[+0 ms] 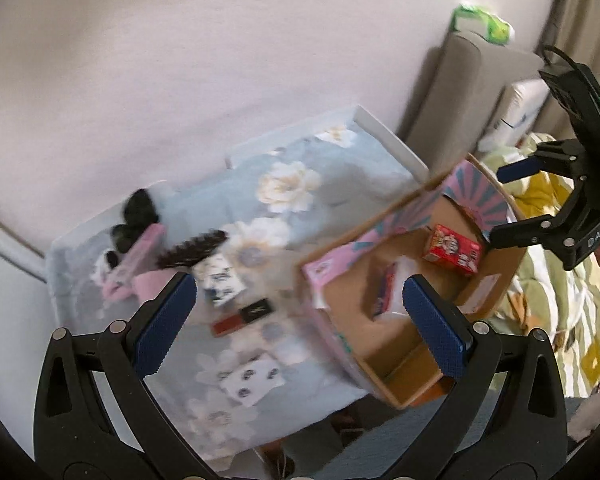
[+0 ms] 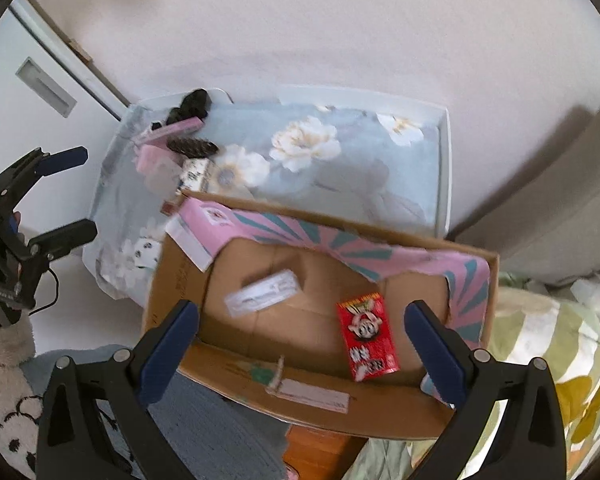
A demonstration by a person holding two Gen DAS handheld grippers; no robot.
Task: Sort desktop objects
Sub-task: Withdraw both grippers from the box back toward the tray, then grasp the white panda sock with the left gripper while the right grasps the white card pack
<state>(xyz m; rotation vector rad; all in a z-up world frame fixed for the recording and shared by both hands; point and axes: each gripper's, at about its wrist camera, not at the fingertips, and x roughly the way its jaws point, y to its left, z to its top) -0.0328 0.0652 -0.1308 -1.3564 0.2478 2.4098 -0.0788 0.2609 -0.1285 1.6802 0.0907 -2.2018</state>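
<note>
Left gripper (image 1: 300,320): wide, empty, above table (image 1: 340,168). Right gripper (image 2: 302,336): wide, empty, above box (image 2: 380,412); red packet (image 2: 368,336) at 3 o'clock inside.

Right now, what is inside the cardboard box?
Inside the cardboard box lie a red snack box and a white wrapped packet. The left wrist view also shows a slim red-edged item beside the packet. The near wall hides the floor strip behind it.
</note>
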